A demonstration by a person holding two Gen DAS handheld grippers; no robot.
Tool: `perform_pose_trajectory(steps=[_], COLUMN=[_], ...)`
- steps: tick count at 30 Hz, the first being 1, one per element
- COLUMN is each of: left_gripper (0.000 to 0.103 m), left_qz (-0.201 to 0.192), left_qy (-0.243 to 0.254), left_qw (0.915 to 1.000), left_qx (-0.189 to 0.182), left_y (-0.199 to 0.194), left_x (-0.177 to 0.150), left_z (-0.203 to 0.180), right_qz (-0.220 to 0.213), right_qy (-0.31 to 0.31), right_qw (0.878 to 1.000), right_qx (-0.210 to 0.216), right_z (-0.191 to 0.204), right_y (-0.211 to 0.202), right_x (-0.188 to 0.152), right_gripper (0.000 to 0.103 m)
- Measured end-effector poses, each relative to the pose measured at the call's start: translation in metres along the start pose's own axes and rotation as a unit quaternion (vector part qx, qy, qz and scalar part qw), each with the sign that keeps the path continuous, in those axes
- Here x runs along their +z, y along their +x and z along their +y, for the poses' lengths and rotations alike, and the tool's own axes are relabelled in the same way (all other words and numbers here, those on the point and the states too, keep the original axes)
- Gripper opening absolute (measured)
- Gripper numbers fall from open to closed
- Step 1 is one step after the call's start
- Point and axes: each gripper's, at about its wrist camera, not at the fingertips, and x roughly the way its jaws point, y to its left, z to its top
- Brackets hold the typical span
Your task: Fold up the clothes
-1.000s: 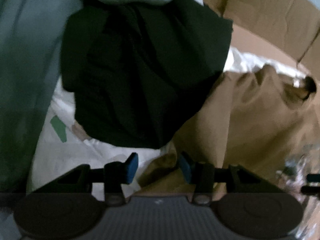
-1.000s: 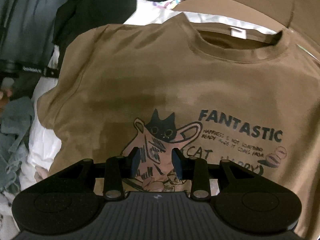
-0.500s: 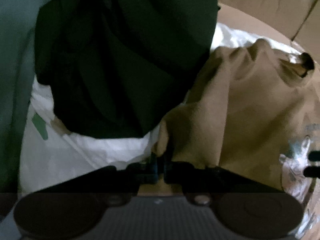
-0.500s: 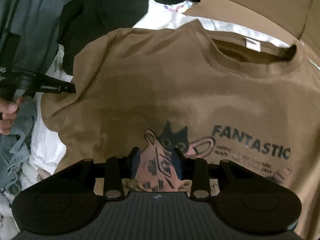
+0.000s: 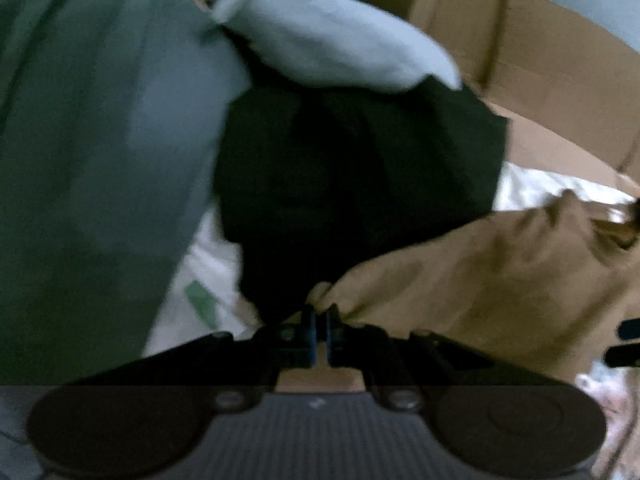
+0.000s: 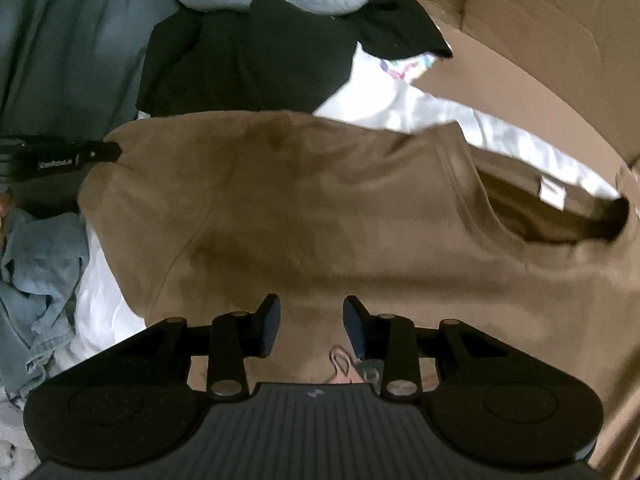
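Left gripper (image 5: 319, 322) clenched on sleeve edge of brown shirt (image 6: 320, 208), right gripper (image 6: 311, 320) released above shirt chest, beside black garment (image 6: 256, 52).

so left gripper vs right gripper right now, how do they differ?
Left gripper is shut, pinching the sleeve edge of the brown T-shirt; right gripper is open, holding nothing. Left sits at the shirt's edge, right over its chest. Both share black bodies and blue pads.

The right gripper (image 6: 311, 322) hides most of the brown T-shirt's (image 6: 320, 200) print at bottom centre, and the left wrist view is blurred.
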Motion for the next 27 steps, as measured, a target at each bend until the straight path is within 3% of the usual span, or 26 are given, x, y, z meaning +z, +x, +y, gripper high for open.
perform_pose_trajectory(steps=[5,7,10,13,17,22,27], left_gripper=[0.011,0.022,0.025,0.033,0.034,0.037,0.043], left_qz=[-0.002,-0.006,-0.011,-0.008,-0.023,-0.041,-0.05], left_qy=[-0.051,-0.07,-0.096,-0.124,-0.158,-0.188,-0.194], left_qw=[0.9983,0.9971,0.9948,0.9919,0.9869,0.9813,0.9785], left_qx=[0.026,0.03,0.033,0.025,0.018,-0.008,-0.048], left_y=[0.015,0.021,0.028,0.033,0.03,0.021,0.01], left_x=[-0.009,-0.016,-0.027,-0.049,-0.079,-0.106,-0.123], left_z=[0.022,0.031,0.043,0.053,0.061,0.066,0.073], right_qz=[-0.005,-0.013,-0.029,-0.059,-0.1,-0.143,-0.149], right_qy=[-0.028,-0.04,-0.066,-0.099,-0.127,-0.2,-0.253], right_qw=[1.0,0.999,0.997,0.993,0.987,0.969,0.956], right_qx=[-0.009,-0.009,-0.006,-0.006,-0.001,0.01,0.02], right_z=[0.007,0.008,0.013,0.018,0.026,0.052,0.076], right_y=[0.018,0.026,0.037,0.046,0.05,0.048,0.062], right_x=[0.015,0.02,0.027,0.033,0.042,0.053,0.071], right_gripper=[0.042,0.042,0.042,0.042,0.042,0.042,0.042])
